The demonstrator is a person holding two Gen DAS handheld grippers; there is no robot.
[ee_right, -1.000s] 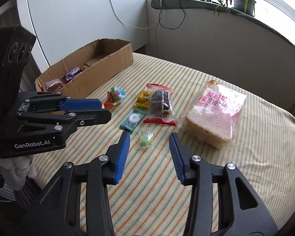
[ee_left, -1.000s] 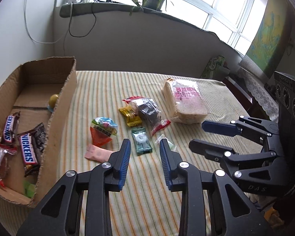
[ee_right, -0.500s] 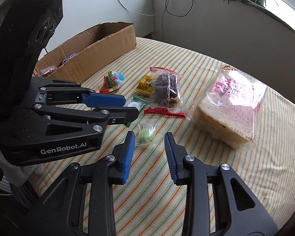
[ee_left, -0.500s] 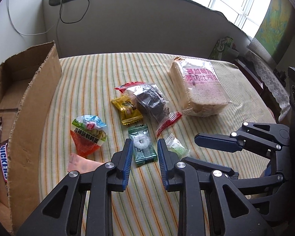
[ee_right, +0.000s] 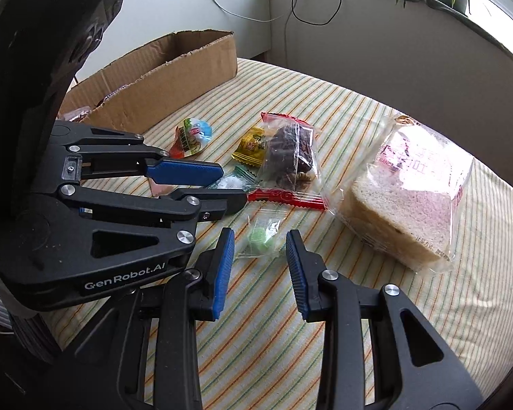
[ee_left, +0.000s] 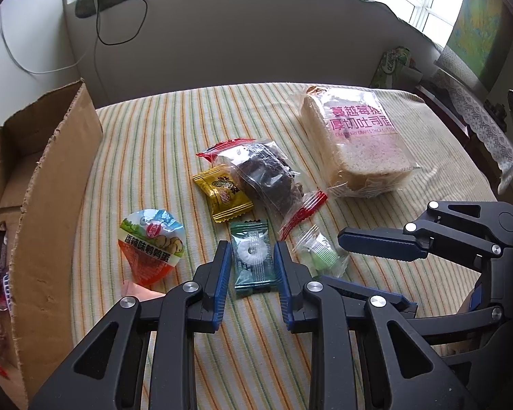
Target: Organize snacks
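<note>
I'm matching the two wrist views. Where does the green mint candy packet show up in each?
Left wrist: the green mint candy packet lies lower centre, between the left hand-held gripper fingers.
Right wrist: the packet is centre-left, mostly hidden behind that gripper.
Shared landmark: the bread bag.

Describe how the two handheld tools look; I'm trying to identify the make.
Both the left tool and the right tool have matte black angular linkage arms with triangular cutouts, silver round pivot pins, and ribbed blue pads on the fingers. White "GenRobot.AI" lettering marks the left tool's body. No cables or sleeves visible.
</note>
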